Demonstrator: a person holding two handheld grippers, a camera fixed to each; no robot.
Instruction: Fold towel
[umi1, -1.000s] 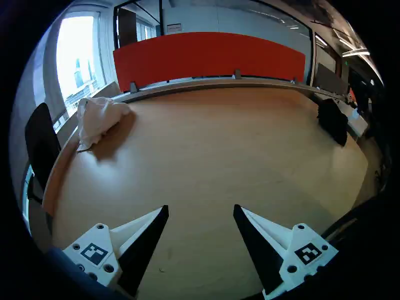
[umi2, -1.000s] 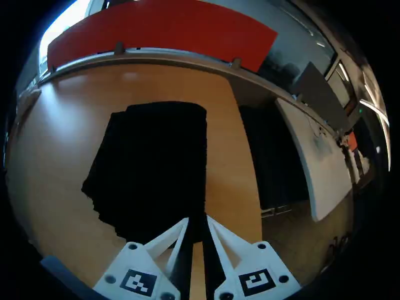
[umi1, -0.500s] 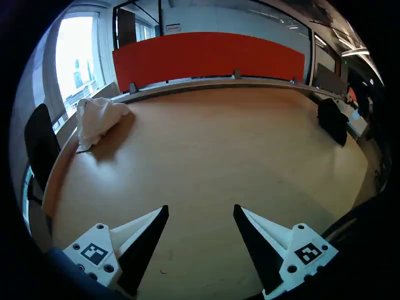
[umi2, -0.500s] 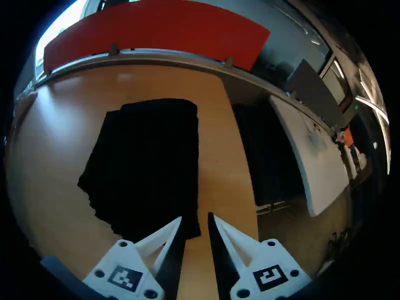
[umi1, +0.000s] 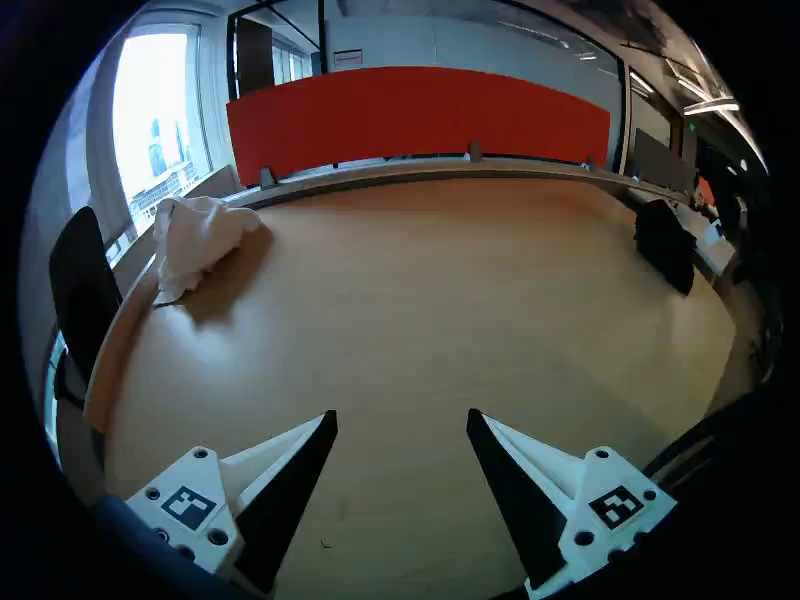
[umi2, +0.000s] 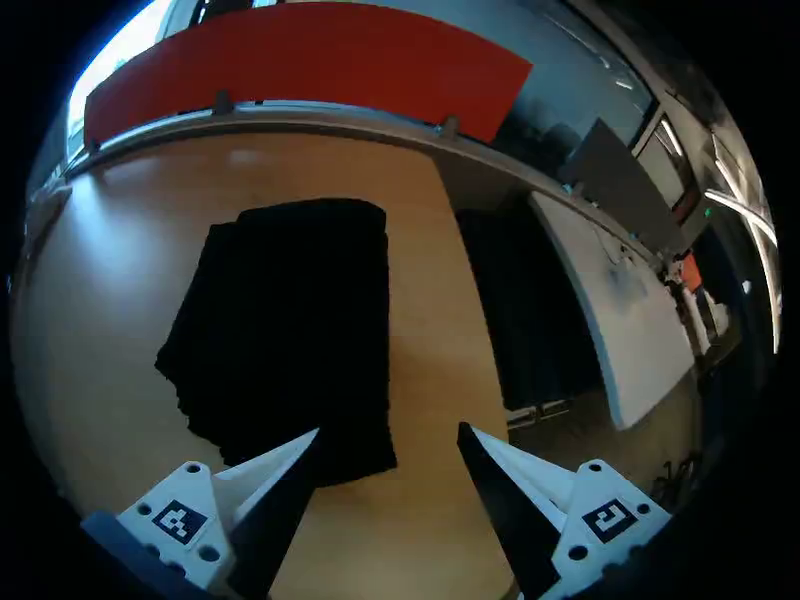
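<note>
Since a second ago the right gripper (umi2: 388, 430) has let go. Its jaws, then pinched together on the near edge of the black towel (umi2: 280, 320), now stand wide apart with nothing between them but bench (umi2: 430, 400) and the towel's near corner. The left gripper (umi1: 400, 413) has not shifted at all.

That towel lies flat just ahead of the right jaws and a little to their left, a neat dark rectangle with a layered, stepped edge on its far-left side. It looks like a fold has just been laid down and released. Whether the left finger of that pair brushes the cloth I cannot tell.

The left jaws are equally wide open and empty, hovering over bare bench (umi1: 420, 290). A crumpled white cloth (umi1: 195, 240) sits well ahead and off to their left.

Judging from the tidy shape, folding is far along or done. If another fold is wanted, the next move calls for closing on a corner or short edge and carrying it across. Otherwise, the right jaws need only back away cleanly without dragging the top layer.
</note>
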